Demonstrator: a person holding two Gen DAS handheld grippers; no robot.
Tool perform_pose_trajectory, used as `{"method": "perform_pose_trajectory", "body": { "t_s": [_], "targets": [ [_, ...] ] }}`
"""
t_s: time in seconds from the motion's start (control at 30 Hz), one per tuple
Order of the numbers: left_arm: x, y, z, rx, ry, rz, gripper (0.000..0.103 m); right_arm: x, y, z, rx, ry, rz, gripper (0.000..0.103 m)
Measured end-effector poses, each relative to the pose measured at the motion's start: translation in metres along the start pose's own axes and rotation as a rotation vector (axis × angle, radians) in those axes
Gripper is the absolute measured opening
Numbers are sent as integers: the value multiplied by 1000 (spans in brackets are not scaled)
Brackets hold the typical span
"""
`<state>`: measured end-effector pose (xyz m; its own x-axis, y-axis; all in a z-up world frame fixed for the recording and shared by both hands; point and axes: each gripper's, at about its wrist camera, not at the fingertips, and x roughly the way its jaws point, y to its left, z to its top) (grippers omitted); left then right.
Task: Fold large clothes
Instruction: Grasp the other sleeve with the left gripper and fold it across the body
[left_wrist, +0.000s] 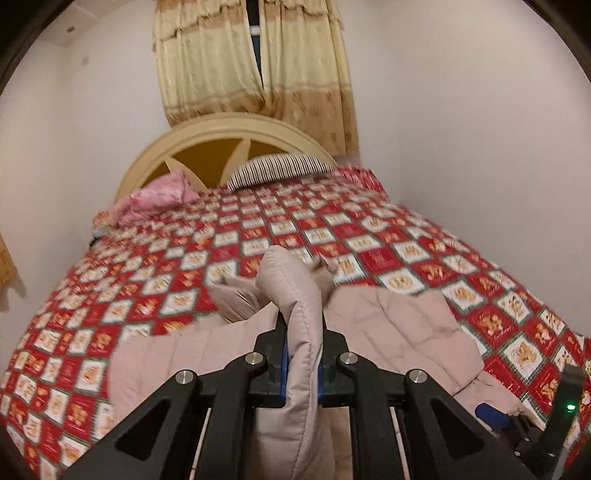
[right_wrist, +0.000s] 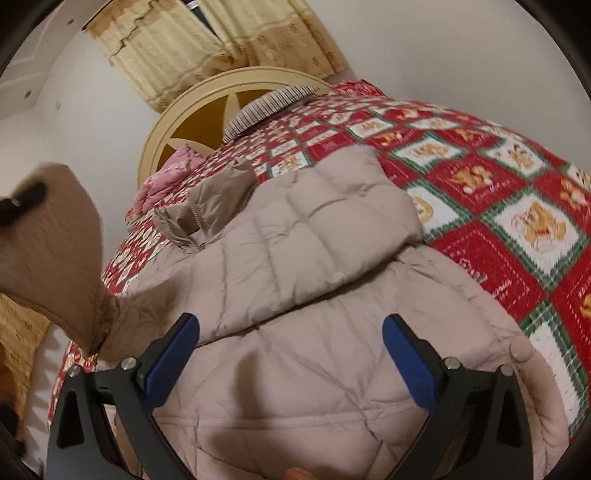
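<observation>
Bed: red checked quilt (left_wrist: 388, 254) fills mid-frame, cream headboard (left_wrist: 221, 129) and curtains (left_wrist: 221, 55) at top.
Jacket: beige puffer jacket (right_wrist: 314, 229) sprawls across the quilt, lower centre.
Left gripper (left_wrist: 303, 350): jaws clamped on a raised fold of the jacket.
Right gripper (right_wrist: 291, 350): jaws spread above the jacket, gripping nothing.

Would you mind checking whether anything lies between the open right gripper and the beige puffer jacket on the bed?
Nothing visible does. The right gripper hangs open directly over the beige puffer jacket, with only bare quilted fabric between its blue pads. The left gripper is already shut on a fold of the same jacket, away to the side.
</observation>
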<state>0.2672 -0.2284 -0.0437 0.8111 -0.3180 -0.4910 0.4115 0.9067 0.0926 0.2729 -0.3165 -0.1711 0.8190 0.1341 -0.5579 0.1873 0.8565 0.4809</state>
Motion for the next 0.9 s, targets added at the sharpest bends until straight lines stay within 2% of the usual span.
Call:
{"method": "perform_pose_trajectory", "body": {
  "t_s": [0.27, 0.47, 0.57, 0.63, 0.7, 0.8, 0.9],
  "targets": [
    [55, -25, -24, -5, 84, -28, 10, -1, -3, -2, 7, -14, -8, 102],
    [69, -42, -27, 3, 114, -68, 13, 0, -3, -4, 11, -23, -14, 102],
    [69, -56, -24, 48, 146, -82, 30, -1, -4, -4, 17, -27, -13, 102],
    [60, -62, -20, 85, 119, -74, 62, -1, -5, -4, 23, -32, -12, 102],
    [43, -60, -14, 99, 55, -71, 77, -2, -5, -4, 24, -34, -12, 102],
    [21, -46, -4, 102, -9, -89, 86, -1, -5, -4, 22, -32, -13, 102],
    [15, -18, -2, 119, -34, -8, 87, -4, -4, -4, 22, -40, -11, 102]
  ]
}}
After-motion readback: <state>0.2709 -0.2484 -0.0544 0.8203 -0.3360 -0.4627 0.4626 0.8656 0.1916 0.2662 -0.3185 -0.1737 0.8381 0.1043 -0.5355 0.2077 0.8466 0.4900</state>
